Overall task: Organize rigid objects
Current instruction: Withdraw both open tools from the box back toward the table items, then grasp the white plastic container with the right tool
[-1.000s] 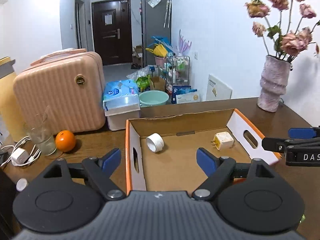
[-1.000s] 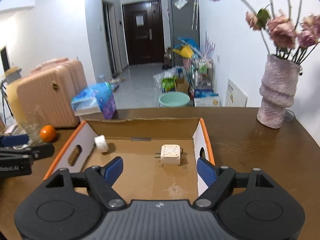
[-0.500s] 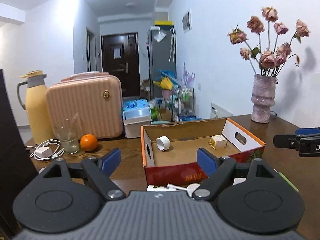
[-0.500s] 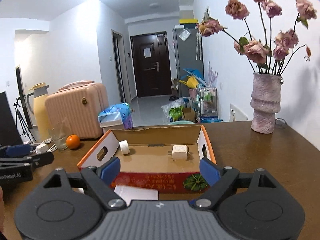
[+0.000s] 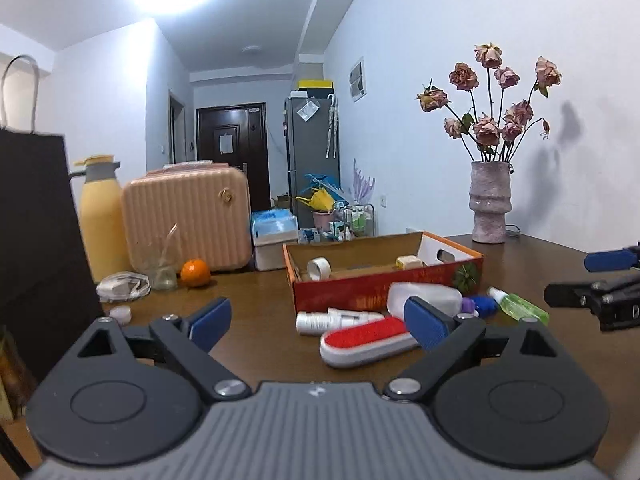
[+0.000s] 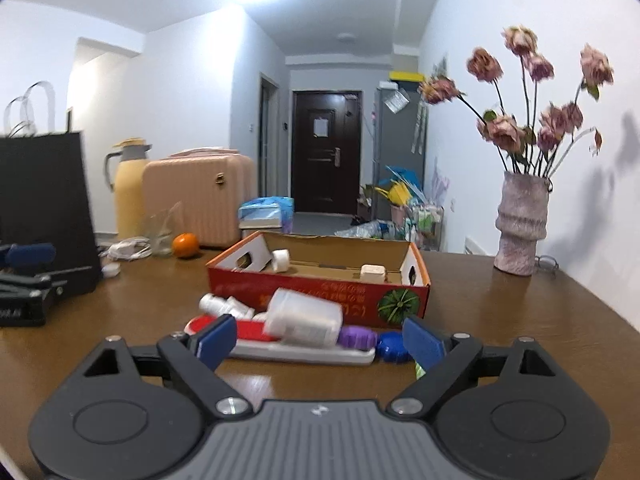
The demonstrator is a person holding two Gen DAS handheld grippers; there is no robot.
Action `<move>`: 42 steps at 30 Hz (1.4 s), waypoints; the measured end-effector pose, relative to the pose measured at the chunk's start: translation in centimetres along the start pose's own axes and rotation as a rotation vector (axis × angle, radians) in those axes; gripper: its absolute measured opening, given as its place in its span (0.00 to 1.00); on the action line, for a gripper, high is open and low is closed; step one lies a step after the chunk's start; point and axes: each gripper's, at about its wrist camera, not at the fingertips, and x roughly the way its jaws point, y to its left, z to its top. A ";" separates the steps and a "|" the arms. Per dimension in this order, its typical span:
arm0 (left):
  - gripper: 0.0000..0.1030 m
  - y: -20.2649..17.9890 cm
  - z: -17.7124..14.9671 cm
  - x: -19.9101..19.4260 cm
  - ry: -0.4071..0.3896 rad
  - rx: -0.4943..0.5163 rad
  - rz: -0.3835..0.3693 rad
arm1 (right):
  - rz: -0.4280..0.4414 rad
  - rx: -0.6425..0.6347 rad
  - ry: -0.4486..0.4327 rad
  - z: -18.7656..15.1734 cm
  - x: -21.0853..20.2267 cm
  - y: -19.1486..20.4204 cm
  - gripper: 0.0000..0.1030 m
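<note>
An open red cardboard box (image 5: 360, 292) (image 6: 320, 292) sits mid-table, holding a white tape roll (image 5: 319, 267) (image 6: 281, 260) and a white plug adapter (image 5: 409, 261) (image 6: 373, 273). In front of it lie a red-and-white lint brush (image 5: 366, 340) (image 6: 280, 342), a white tube (image 5: 336, 320), a translucent bottle with a purple cap (image 6: 308, 322), a blue cap (image 6: 390, 346) and a green spray bottle (image 5: 518, 306). My left gripper (image 5: 318, 322) hangs back from this pile, jaws opening, nothing between them. My right gripper (image 6: 316, 342) does likewise, jaws opening, empty.
On the left stand a black paper bag (image 5: 36, 240), a yellow flask (image 5: 102, 220), a pink suitcase (image 5: 188, 216), a glass (image 5: 160, 268), an orange (image 5: 195, 273) and a white charger cable (image 5: 122, 285). A vase of dried roses (image 5: 490, 208) stands back right.
Both grippers pulled back from above the box and sank toward the table, so the box looks smaller and the loose items in front of it came into view. Both jaws widened slightly.
</note>
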 end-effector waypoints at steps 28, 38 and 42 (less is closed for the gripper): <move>0.94 -1.1 -4.4 -1.4 0.093 0.011 -0.051 | -0.106 0.166 0.039 -6.4 -1.9 -1.5 0.88; 0.89 -0.8 -2.8 5.0 0.177 -0.063 -0.124 | -0.096 0.141 0.072 -4.9 2.0 -3.0 0.82; 0.85 -1.2 -1.7 8.4 0.199 -0.068 -0.140 | -0.075 0.139 0.072 -3.6 4.5 -4.0 0.81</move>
